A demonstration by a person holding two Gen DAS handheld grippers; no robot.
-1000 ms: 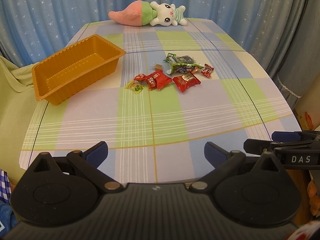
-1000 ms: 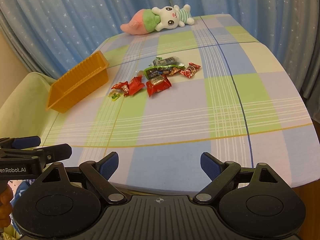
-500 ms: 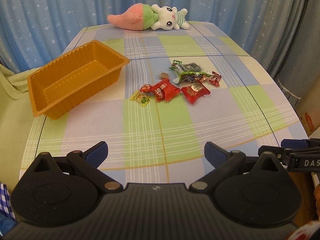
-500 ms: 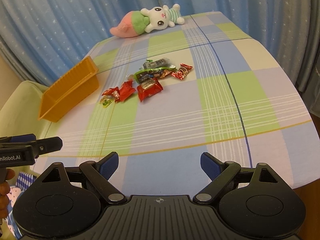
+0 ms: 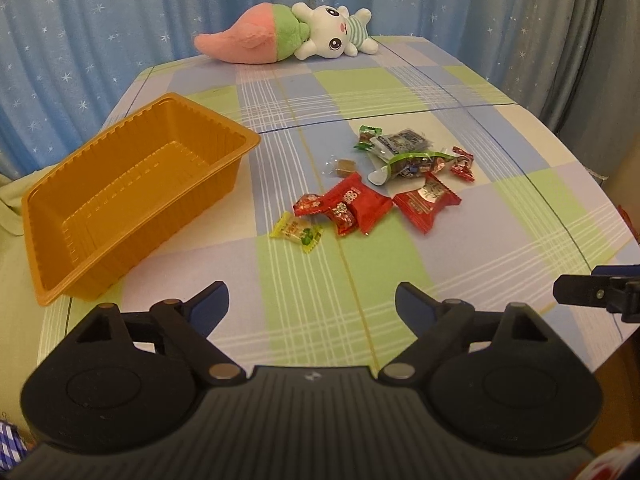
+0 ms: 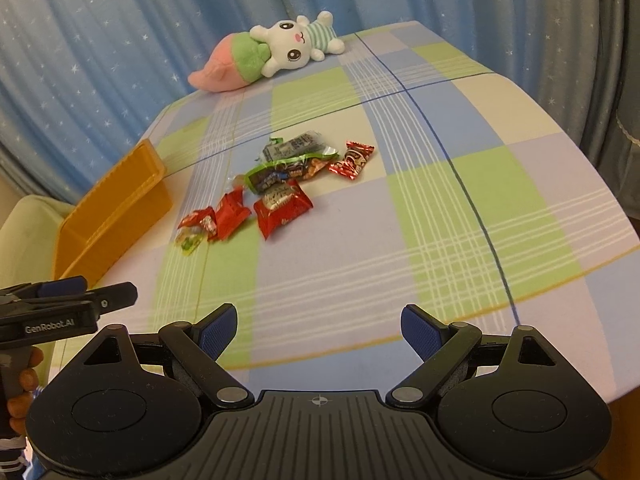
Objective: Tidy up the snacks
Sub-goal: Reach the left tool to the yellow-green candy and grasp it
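Nearest, the left gripper (image 5: 312,300) is hanging over the near edge of the table (image 5: 500,248), its fingers apart but closing, with nothing between them. Beside it, the right gripper (image 6: 320,328) is holding its fingers wide apart and empty over the same checked cloth; a hand (image 6: 22,384) is gripping the left tool's handle at the edge of the right view. Farther in, the orange tray (image 5: 132,196) is sitting empty on the table's left side. Just right of it, the snacks (image 5: 376,192) are lying in a loose pile at mid-table: a yellow-green candy (image 5: 297,232) nearest, red packets (image 5: 360,204) touching one another behind it, then green and clear wrappers (image 5: 404,152) overlapping. Farthest back, a plush toy (image 5: 288,36) is lying on its side by the blue curtain (image 5: 100,20).
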